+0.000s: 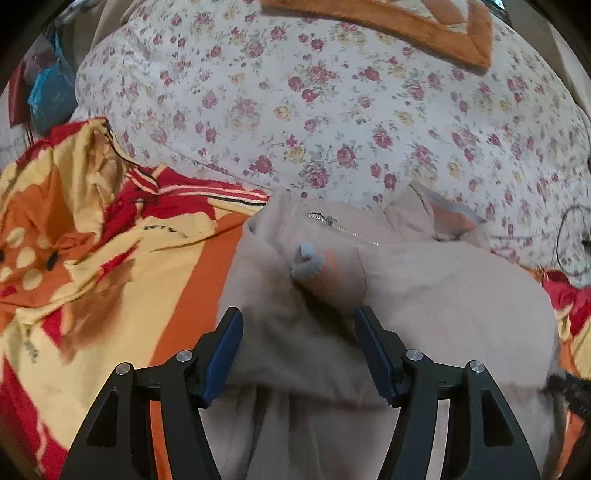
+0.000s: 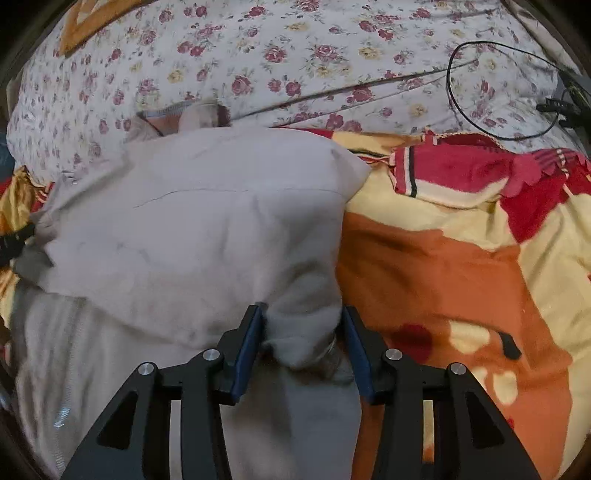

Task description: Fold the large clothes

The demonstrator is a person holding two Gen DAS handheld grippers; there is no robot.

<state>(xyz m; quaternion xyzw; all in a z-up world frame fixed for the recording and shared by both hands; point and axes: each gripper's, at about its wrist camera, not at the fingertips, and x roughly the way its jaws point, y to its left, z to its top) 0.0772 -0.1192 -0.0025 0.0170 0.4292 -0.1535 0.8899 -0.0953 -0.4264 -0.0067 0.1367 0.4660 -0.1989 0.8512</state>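
Note:
A beige zip-up garment (image 1: 424, 295) lies partly folded on a red, orange and yellow blanket (image 1: 92, 258). Its zipper (image 1: 343, 227) and a small grey-blue patch (image 1: 306, 262) show near the top. My left gripper (image 1: 299, 325) is open, its blue pads either side of a fold of the fabric without pinching it. In the right wrist view the same garment (image 2: 192, 229) fills the left half. My right gripper (image 2: 303, 321) is open, with a bunched corner of the fabric (image 2: 306, 332) lying between its pads.
A white floral quilt (image 1: 332, 110) lies behind the garment, with an orange-bordered cushion (image 1: 424, 29) at the far top. A black cable (image 2: 480, 88) loops on the quilt at the right. The patterned blanket (image 2: 461, 258) spreads to the right. Clutter (image 1: 44, 85) sits far left.

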